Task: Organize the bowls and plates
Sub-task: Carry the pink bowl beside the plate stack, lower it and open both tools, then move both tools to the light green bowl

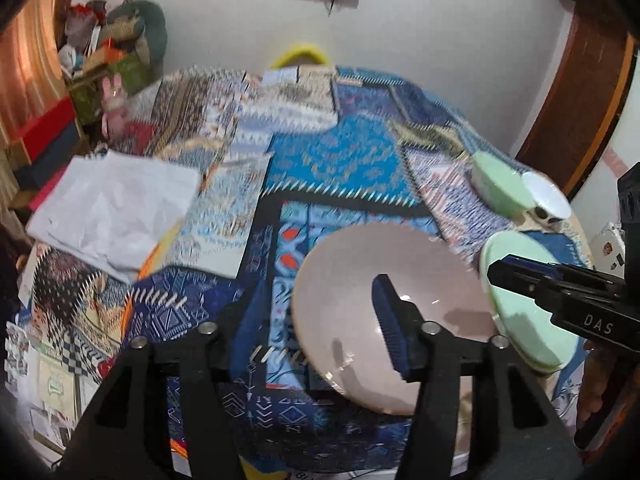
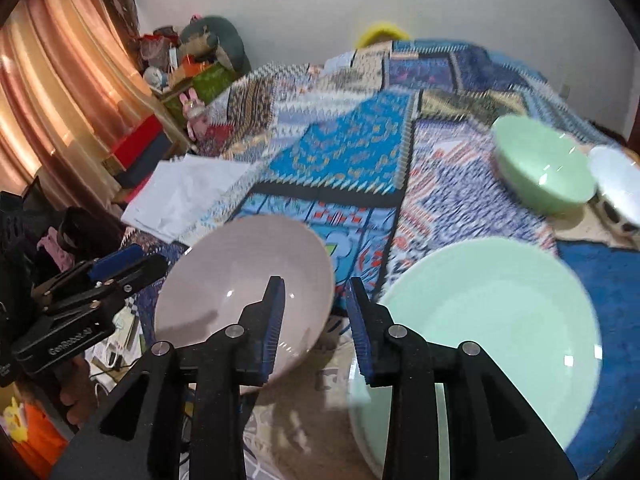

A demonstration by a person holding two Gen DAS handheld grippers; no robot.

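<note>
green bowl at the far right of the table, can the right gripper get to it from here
Probably yes: the round pale green bowl sits uncovered beyond the flat pale green plate, and the right gripper has open, empty jaws with only patterned cloth between.

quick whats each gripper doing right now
left gripper: looks open, pad over pale pink round plate, not gripping
right gripper: open, empty, between that and mint green round plate

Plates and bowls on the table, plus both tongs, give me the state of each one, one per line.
Pink plate: tilted, lifted off the cloth.
Green plate: rim between the right tongs' fingers.
Green bowl: upright on the cloth, empty.
White bowl: upright beside the green bowl.
Left tongs: open; grip unclear.
Right tongs: open.
</note>
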